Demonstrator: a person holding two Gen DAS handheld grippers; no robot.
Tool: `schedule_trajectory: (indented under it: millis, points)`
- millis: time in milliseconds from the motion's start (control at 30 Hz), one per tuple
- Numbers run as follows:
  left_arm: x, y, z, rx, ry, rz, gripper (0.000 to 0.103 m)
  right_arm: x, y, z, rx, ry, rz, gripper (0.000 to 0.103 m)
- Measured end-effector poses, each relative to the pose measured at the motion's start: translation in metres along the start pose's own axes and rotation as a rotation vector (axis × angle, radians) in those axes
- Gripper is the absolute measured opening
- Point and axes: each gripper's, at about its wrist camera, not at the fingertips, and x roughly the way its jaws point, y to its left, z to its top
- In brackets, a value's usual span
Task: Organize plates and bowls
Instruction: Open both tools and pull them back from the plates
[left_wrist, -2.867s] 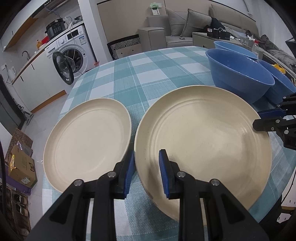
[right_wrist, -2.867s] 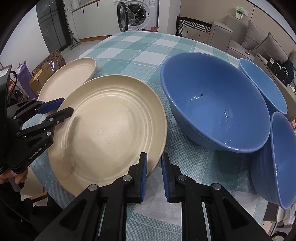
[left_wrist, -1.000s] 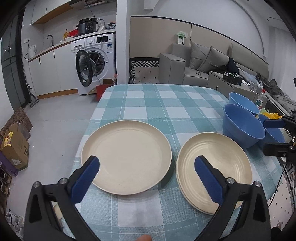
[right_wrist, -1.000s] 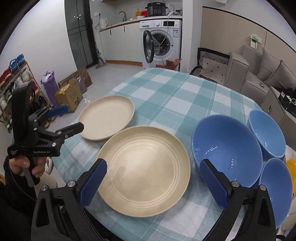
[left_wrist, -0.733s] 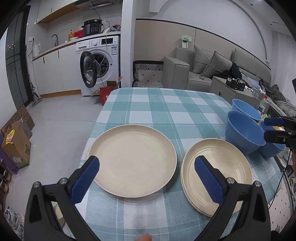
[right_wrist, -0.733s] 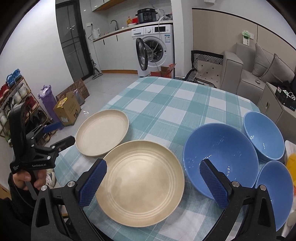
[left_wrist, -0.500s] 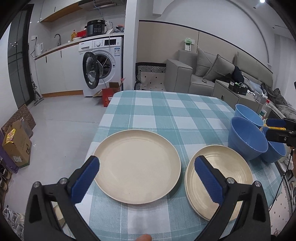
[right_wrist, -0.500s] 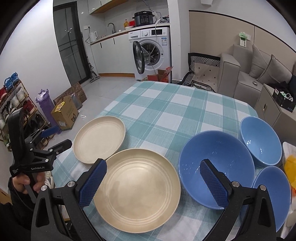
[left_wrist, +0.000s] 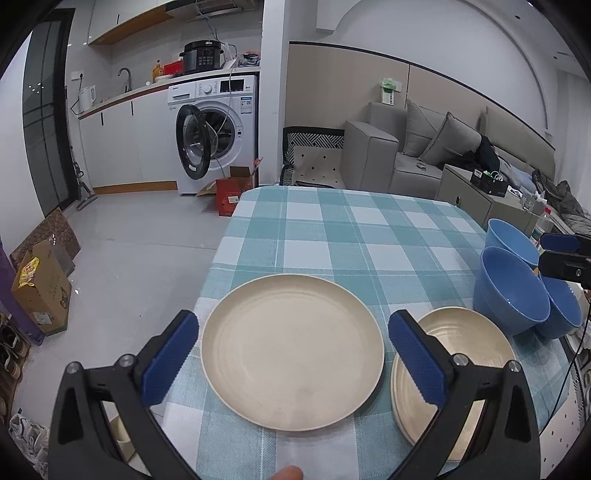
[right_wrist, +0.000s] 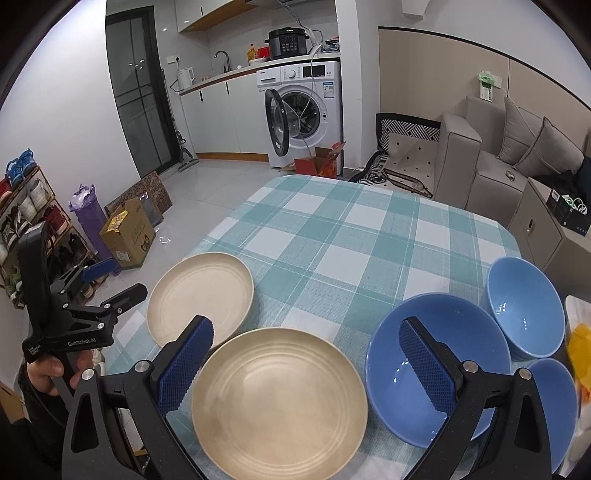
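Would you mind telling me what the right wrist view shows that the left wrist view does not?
Only the right wrist view shows the shoe rack, the purple bag and the hand holding the left gripper. Only the left shows the right gripper from outside. Both show two cream plates, three blue bowls and the washing machine.

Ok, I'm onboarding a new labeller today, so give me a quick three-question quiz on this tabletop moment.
1. True or false: the left gripper is clamped on a plate.
2. How many blue bowls stand on the table?
3. Which dish lies right beside the largest bowl: A) the far plate, B) the near plate?

Key: 1 false, both grippers, including the right gripper, are open and empty. 2 three. 3 B.
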Motion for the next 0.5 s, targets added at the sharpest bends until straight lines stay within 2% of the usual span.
schedule_trajectory:
  millis: [500]
  points:
    - [0.013,0.030,-0.007,-0.069,0.024,0.038,0.103,0.028,0.020,0.018,-0.010,0.003,0.011,0.102]
